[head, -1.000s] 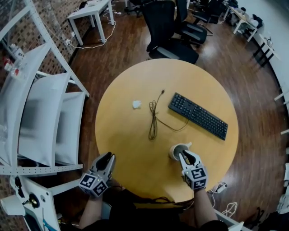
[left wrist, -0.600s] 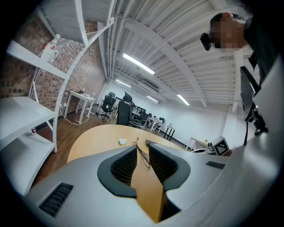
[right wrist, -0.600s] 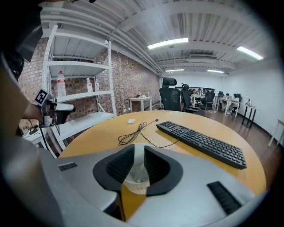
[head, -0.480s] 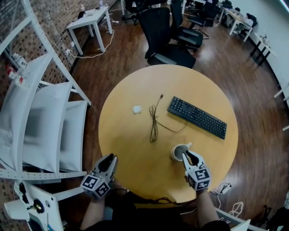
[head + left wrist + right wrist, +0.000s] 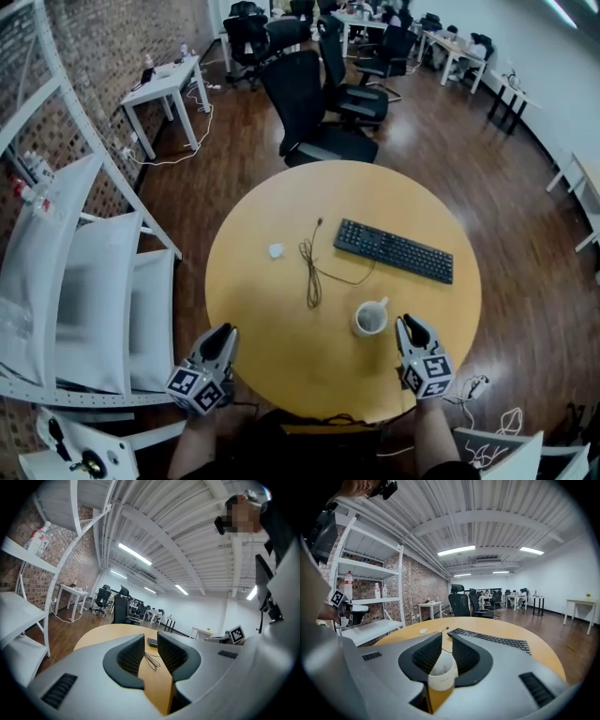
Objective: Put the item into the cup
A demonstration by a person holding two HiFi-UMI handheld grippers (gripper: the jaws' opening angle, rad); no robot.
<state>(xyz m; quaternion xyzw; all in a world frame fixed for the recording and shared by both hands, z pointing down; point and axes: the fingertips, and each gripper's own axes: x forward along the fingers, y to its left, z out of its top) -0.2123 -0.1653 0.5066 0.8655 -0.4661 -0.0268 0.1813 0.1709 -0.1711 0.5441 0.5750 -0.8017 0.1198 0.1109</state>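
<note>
Since the earlier frame the right gripper [image 5: 408, 324] has drawn back from over the mug's mouth toward the table edge, so the white cup [image 5: 370, 320] now stands free of it, and the whole view has tipped up to take in more of the room. At far left a white shelf rack [image 5: 84, 281] stands off the table. The left gripper [image 5: 223, 331] hovers at the near left rim of the round wooden table [image 5: 253, 319]; its own view shows the jaws a narrow gap apart with nothing in them, only tabletop beyond. Further in, a small white crumpled item [image 5: 276, 250] lies on the wood, well apart from the cup, and just right of it a thin black cable [image 5: 311, 272] lies in a loose loop. A black keyboard [image 5: 394, 250] lies at a slant past the cable. The cup stands upright nearer the person, its handle toward the keyboard; what is inside it cannot be made out. The right gripper sits just right of the cup, its jaws partly apart and holding nothing; in the right gripper view the cup [image 5: 442, 677] shows low through the gap, just ahead of the pads.
</note>
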